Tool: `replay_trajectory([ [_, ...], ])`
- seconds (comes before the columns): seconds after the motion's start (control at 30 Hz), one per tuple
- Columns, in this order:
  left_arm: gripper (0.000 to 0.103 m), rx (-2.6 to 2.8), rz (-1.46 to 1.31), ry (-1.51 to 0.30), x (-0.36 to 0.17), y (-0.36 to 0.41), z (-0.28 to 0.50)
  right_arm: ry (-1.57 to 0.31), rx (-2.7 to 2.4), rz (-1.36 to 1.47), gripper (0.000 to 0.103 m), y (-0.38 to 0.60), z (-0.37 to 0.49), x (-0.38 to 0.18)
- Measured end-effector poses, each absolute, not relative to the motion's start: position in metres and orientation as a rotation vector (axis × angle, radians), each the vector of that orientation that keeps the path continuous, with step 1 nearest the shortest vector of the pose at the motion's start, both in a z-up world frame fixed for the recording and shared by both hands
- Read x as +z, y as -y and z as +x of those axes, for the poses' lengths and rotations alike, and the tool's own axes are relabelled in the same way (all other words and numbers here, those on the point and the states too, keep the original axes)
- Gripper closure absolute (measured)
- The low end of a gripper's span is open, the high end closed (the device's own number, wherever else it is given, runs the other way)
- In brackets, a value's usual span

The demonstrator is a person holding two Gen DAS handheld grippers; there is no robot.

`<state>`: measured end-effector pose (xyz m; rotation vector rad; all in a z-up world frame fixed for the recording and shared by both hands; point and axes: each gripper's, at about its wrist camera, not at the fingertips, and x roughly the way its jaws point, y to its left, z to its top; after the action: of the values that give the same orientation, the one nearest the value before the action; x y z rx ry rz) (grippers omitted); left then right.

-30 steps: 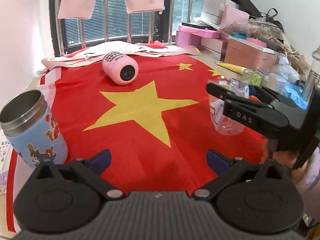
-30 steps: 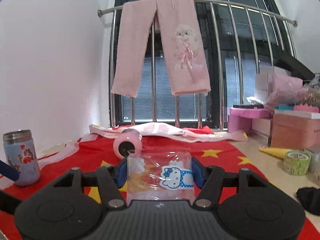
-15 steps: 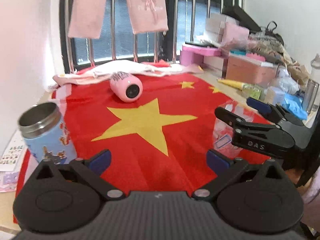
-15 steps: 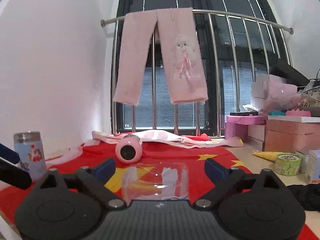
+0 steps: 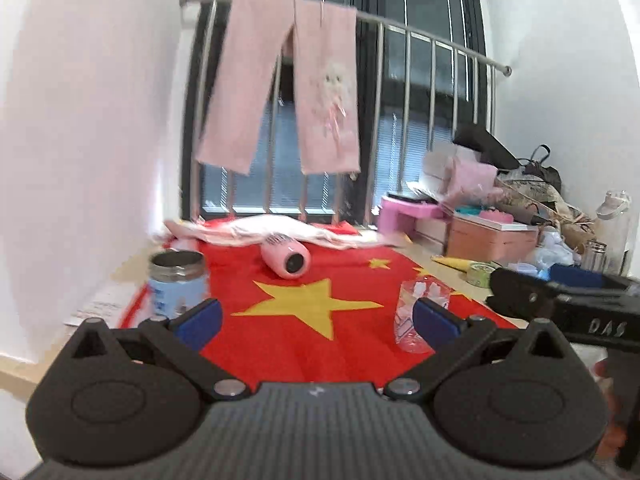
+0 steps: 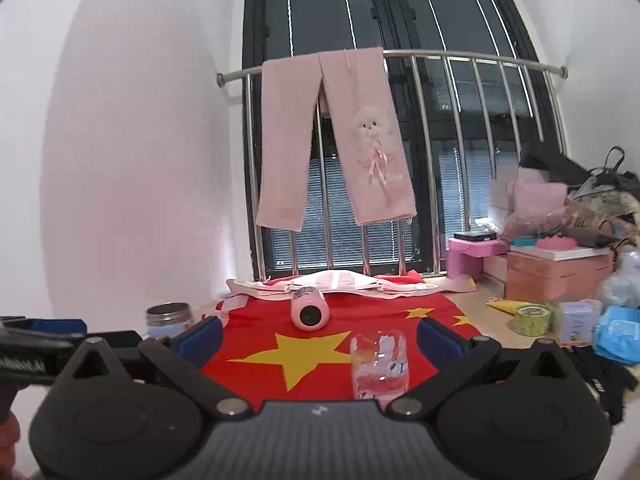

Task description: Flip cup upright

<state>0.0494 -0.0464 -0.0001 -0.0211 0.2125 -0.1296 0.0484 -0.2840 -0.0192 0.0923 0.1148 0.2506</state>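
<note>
Pink cup (image 6: 309, 311) sideways behind clear cup (image 6: 379, 365)

Red cloth (image 6: 256, 344) with yellow stars, clear cup (image 6: 379, 364) with white print, pink trousers (image 6: 340, 140)

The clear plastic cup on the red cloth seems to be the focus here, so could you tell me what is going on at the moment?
A person holds a gripper in each hand. The clear cup stands upright on the red flag cloth, and nothing grips it. The right gripper is open with the cup in front of it, between the lines of its fingers. The left gripper is open and empty. A pink cup lies on its side farther back, and a blue tumbler stands upright at the left.
</note>
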Motion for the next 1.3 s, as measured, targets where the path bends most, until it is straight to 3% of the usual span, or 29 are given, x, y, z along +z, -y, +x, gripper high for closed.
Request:
replay_trajectory([
  [0.23,0.0,-0.076,-0.02,-0.124,0.002,0.042,-0.003,-0.123,0.226,0.09,0.0,0.28,0.01,-0.014],
  [1.3,0.0,-0.078,-0.029,-0.139,-0.004,0.04,-0.002,-0.146,0.211,0.093,0.0,0.279,0.009,-0.022],
])
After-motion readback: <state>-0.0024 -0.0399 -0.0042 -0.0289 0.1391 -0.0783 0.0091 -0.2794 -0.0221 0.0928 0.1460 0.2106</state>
